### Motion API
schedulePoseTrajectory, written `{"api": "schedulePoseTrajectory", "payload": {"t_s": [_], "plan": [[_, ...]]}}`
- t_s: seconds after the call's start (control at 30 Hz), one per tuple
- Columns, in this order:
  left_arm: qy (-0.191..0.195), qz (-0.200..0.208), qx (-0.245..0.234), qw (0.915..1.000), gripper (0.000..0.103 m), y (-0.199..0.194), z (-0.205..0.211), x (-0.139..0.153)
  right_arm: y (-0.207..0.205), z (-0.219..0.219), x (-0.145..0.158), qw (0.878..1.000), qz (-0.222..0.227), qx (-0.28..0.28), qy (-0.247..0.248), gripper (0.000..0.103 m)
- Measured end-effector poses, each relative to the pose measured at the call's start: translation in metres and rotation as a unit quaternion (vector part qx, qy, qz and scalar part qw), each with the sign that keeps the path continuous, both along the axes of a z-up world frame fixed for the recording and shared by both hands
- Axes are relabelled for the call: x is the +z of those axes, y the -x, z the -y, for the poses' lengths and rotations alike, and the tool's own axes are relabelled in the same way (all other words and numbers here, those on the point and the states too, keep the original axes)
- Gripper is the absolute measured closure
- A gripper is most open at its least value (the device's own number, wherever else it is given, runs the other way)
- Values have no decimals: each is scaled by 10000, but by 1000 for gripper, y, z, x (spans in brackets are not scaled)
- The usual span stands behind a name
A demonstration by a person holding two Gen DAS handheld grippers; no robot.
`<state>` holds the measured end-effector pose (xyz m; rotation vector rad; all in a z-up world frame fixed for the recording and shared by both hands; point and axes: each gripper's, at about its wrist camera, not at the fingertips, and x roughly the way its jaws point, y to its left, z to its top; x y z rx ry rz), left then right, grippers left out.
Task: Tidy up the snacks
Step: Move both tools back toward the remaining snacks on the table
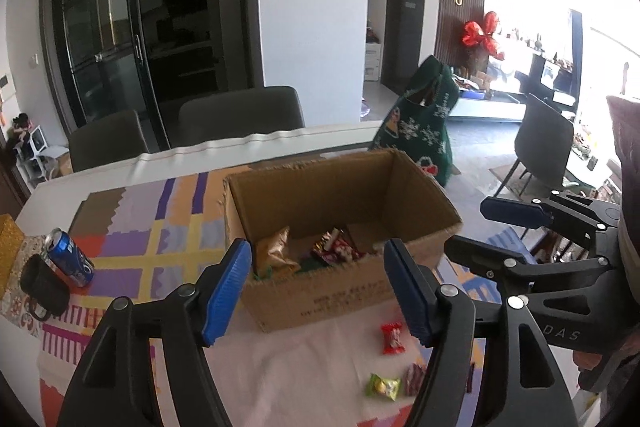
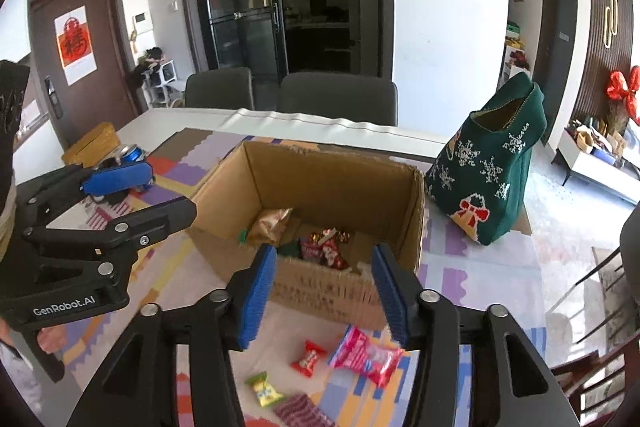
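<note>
An open cardboard box [image 1: 340,291] [image 2: 320,291] stands on the table with a gold packet [image 1: 274,247] [image 2: 270,223] and red snack packets [image 1: 334,247] [image 2: 326,247] inside. In front of it lie a small red candy [image 1: 392,337] [image 2: 309,358], a green-yellow candy [image 1: 384,386] [image 2: 264,389], a purple packet [image 1: 414,379] [image 2: 300,409] and a pink packet [image 2: 366,355]. My left gripper [image 1: 318,291] is open and empty above the table before the box; it also shows in the right wrist view [image 2: 156,187]. My right gripper [image 2: 322,293] is open and empty above the loose candies; it also shows in the left wrist view [image 1: 480,227].
A patchwork cloth [image 1: 160,243] covers the table. A blue Pepsi can [image 1: 68,257] [image 2: 134,153] and a black cup [image 1: 44,287] stand at the left. A green Christmas stocking bag [image 1: 420,123] [image 2: 492,163] stands right of the box. Grey chairs [image 1: 240,115] line the far side.
</note>
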<state>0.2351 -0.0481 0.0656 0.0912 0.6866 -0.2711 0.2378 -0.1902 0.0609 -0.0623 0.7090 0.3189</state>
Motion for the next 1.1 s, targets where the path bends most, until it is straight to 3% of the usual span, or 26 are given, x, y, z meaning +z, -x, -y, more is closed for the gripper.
{"api": "schedulePoseTrajectory", "payload": {"t_s": [0.43,1.1], "plan": [[-215,-271,-214,9992,34,38,12,-32,40,1,-33,9989,-373,235,124,47],[-614,-1030,-746,9900,34,61,26,-110,70,0,-117,9861,-1471,591,498,42]]}}
